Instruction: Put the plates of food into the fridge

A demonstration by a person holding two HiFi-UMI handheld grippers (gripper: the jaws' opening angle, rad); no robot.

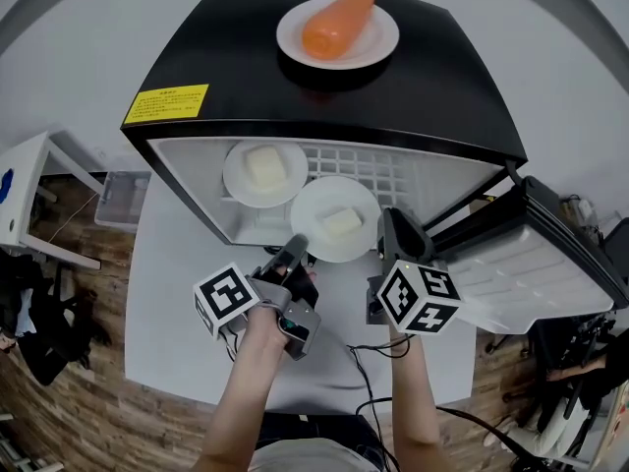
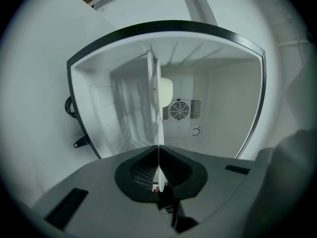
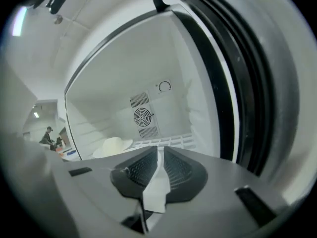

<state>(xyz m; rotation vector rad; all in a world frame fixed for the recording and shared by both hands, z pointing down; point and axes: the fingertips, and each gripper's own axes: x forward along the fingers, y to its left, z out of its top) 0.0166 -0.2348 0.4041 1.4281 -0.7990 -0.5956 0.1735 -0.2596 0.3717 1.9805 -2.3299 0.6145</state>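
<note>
A white plate (image 1: 319, 203) with a pale block of food (image 1: 341, 223) hangs at the mouth of the open black fridge (image 1: 324, 87). My left gripper (image 1: 298, 247) is shut on its near-left rim and my right gripper (image 1: 391, 222) is shut on its right rim. In the left gripper view the plate (image 2: 159, 123) stands edge-on between the closed pads of that gripper (image 2: 158, 155). A white strip of rim (image 3: 157, 182) sits in the right gripper (image 3: 159, 155). A second plate (image 1: 236, 180) with a white block lies on the wire shelf (image 1: 388, 170). A third plate (image 1: 383, 45) with an orange carrot (image 1: 337, 26) rests on the fridge top.
The fridge door (image 1: 536, 264) swings open to the right, close to my right gripper. The fridge stands on a white table (image 1: 167, 293). Cables (image 1: 369, 352) trail near my arms. A fan grille (image 2: 178, 109) marks the fridge's back wall. A white stand (image 1: 25, 180) is at the left.
</note>
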